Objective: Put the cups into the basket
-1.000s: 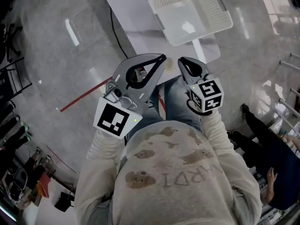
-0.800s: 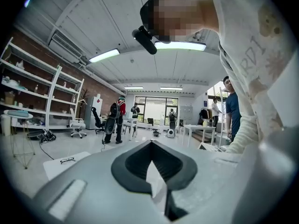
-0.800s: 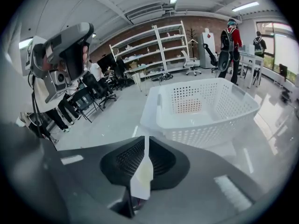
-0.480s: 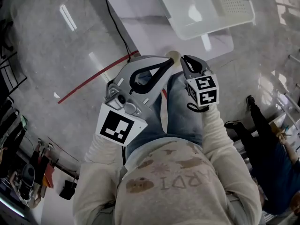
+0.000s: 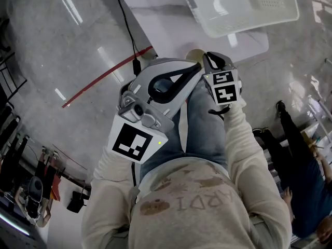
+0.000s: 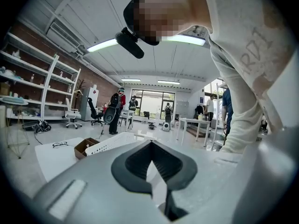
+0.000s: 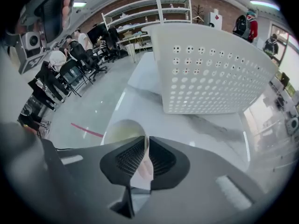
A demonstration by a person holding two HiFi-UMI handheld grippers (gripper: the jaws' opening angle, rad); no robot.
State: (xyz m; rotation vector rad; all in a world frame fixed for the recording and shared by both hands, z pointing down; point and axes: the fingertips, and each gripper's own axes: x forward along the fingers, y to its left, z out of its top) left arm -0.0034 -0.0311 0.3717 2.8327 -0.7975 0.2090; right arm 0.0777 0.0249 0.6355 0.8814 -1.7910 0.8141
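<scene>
Drawn nearer since earlier frame: white perforated plastic basket [image 7: 210, 73] on bench [image 7: 154, 106], ahead-right of right gripper [image 7: 145, 148], fingers pinching rim of pale cream cup [image 7: 119, 129]. Closed on nothing: left gripper [image 6: 150, 146] fingers.

One cup [image 7: 119, 130]; one basket [image 7: 210, 73]; two tongs: left tongs [image 6: 150, 143], right tongs [image 7: 143, 140].

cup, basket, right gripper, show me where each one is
cup [image 7: 119, 133]: right gripper view, inner wall just under the rim
basket [image 7: 210, 73]: right gripper view, perforated side wall
right gripper [image 7: 146, 143]: right gripper view, midway between fingertips, clamped on the cup wall
</scene>
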